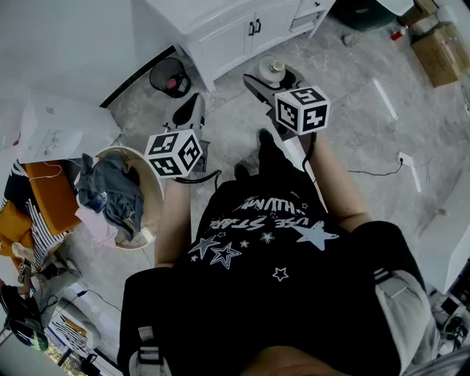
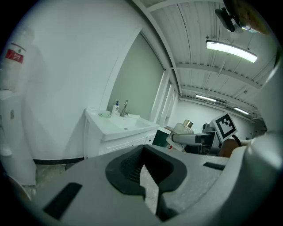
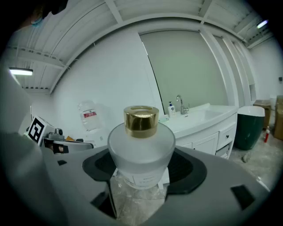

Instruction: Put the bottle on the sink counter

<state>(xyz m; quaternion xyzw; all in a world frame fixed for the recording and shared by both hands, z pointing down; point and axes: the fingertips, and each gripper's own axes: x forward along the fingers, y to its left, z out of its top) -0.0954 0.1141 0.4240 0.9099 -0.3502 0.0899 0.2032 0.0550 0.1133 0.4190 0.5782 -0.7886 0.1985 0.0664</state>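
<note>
Currently the bottle [image 3: 141, 145] is being carried, clamped upright in the right tool [image 3: 141, 170], with the sink surface [image 3: 199, 115] well apart ahead. The left tool [image 2: 148, 176] is being held closed, empty. A carry over that surface and a gentle set-down are likely being called for.

Head view steeply down from above; 2 gripper views near-level, both toward the sink counter [image 2: 106, 128]

In the head view the desk [image 1: 213, 15] fills the top centre, with a bin [image 1: 170, 76] on the floor at its lower left. Below the desk, the bottle [image 1: 275, 68] sits between the right claw's [image 1: 266, 76] jaws. The left claw [image 1: 189, 114] lies further left, above a basket [image 1: 150, 183].
</note>
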